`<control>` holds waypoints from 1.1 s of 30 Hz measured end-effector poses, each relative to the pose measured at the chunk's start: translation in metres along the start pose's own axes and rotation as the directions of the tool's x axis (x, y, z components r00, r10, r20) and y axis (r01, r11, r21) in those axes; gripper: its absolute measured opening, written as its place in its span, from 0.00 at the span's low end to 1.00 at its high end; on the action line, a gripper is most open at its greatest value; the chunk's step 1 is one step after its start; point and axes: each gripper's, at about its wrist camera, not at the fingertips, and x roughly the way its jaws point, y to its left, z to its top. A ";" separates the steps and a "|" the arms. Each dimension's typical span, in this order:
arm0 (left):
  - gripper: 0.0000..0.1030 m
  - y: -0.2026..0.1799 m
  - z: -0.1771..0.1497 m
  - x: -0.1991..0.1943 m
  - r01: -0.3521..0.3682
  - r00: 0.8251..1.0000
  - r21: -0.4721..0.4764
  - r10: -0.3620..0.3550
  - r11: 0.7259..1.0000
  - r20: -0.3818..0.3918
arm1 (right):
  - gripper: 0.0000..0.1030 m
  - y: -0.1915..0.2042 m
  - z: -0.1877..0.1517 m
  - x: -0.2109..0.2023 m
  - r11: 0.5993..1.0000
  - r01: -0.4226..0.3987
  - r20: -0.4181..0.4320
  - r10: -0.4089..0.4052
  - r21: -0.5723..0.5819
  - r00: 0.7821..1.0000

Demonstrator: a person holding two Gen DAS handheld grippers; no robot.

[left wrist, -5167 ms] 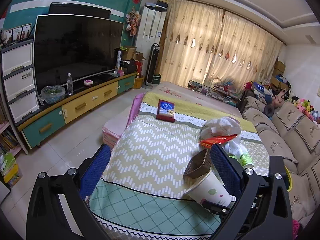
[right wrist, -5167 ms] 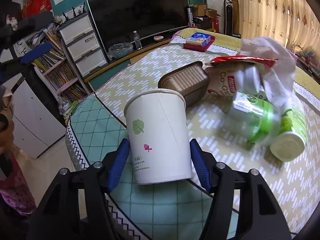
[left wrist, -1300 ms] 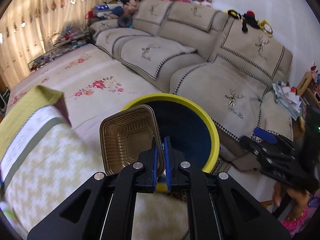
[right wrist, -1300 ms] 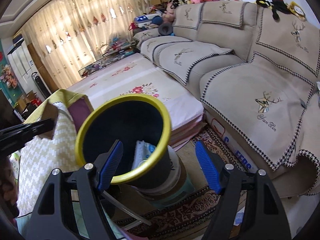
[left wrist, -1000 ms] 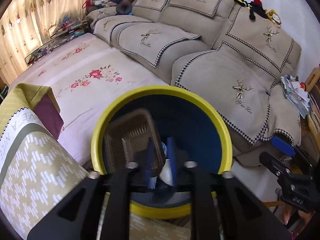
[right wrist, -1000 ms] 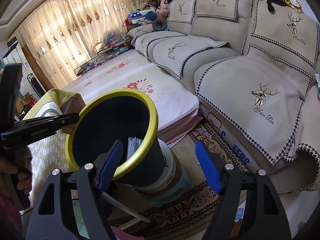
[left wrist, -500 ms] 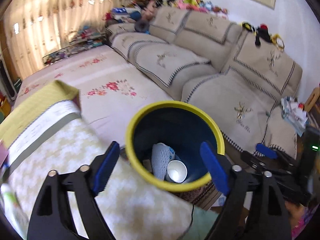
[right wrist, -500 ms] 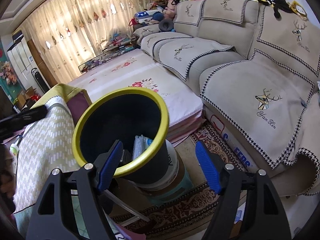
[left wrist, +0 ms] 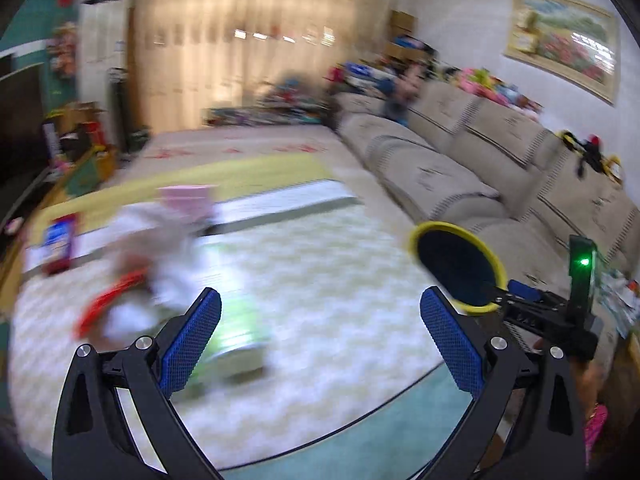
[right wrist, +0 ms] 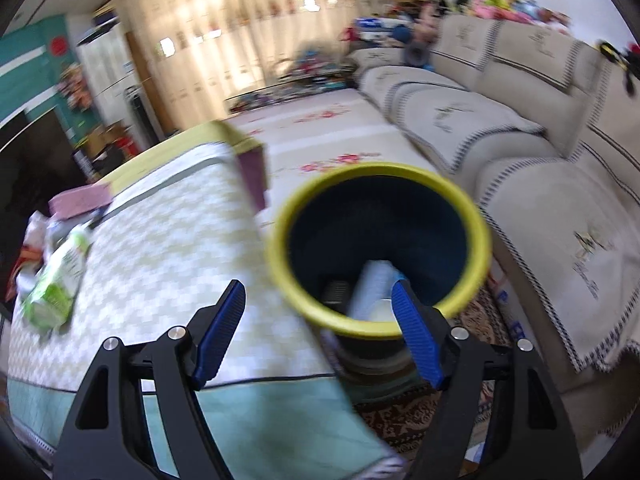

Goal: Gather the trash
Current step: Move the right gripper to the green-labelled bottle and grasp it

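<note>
The left gripper (left wrist: 320, 336), jaws just opened and empty, faces the litter (left wrist: 132, 276) at the table's (left wrist: 320, 280) left. Next, I judge, comes pinching the green bottle (left wrist: 236, 324). The right gripper (right wrist: 318, 330), spread and empty, hangs by the bin (right wrist: 478, 240).

Motion-blurred trash heap (left wrist: 132, 280) on tablecloth (left wrist: 320, 280)

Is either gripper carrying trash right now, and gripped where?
No. The left gripper, whose jaws have just been opening, is open and empty; the right gripper is open and empty above the bin.

Patterned tablecloth (right wrist: 168, 264) bears a green bottle (right wrist: 60, 280) and wrappers (left wrist: 120, 300).
</note>
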 end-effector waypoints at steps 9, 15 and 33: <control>0.95 0.100 -0.043 -0.070 -0.158 0.984 -0.176 0.170 0.972 0.055 | 0.70 0.134 -0.007 -0.006 0.955 -0.238 -0.030 0.236 -0.178 0.971; 0.95 0.131 -0.062 -0.079 -0.151 0.984 -0.235 0.168 0.960 0.053 | 0.70 0.205 -0.018 -0.012 0.909 -0.316 -0.048 0.315 -0.272 0.948; 0.95 0.139 -0.075 -0.070 -0.131 0.989 -0.286 0.146 0.949 0.032 | 0.70 0.264 -0.021 0.026 0.906 -0.268 -0.096 0.250 -0.326 0.963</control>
